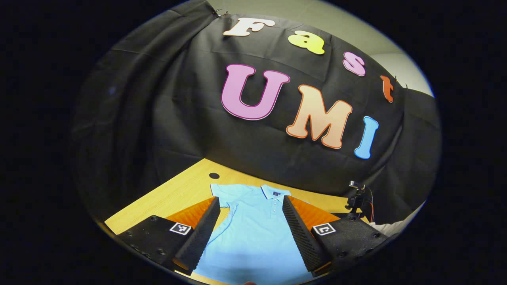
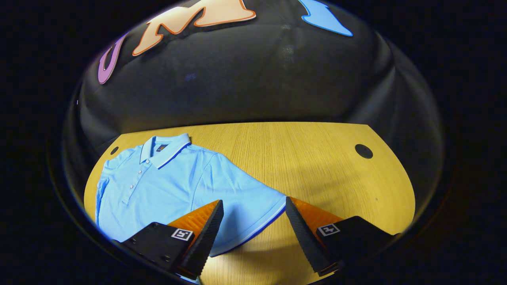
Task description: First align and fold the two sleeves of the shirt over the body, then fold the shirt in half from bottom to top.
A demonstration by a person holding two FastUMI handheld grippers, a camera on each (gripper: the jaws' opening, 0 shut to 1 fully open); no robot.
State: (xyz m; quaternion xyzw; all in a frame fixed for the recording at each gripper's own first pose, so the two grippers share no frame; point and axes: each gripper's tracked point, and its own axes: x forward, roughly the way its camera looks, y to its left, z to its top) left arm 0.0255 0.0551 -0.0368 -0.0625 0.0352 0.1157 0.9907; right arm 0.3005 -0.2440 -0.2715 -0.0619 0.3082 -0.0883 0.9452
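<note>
A light blue polo shirt (image 1: 253, 233) lies flat on the wooden table (image 1: 178, 194), collar toward the back wall. In the left gripper view, my left gripper (image 1: 250, 204) hangs open above the shirt's body, and the shirt's left sleeve (image 1: 220, 194) spreads out beyond its left finger. In the right gripper view the same shirt (image 2: 166, 186) lies at the left, its other sleeve (image 2: 245, 213) spread toward the middle of the table. My right gripper (image 2: 253, 206) stands open over that sleeve's cuff, with nothing between its fingers.
A dark round hole (image 1: 214, 175) sits in the table near the shirt's shoulder, and another hole (image 2: 363, 151) sits at the far right in the right gripper view. A small black stand with wires (image 1: 358, 198) rises at the table's right edge. Bare wood (image 2: 317, 158) stretches right of the shirt.
</note>
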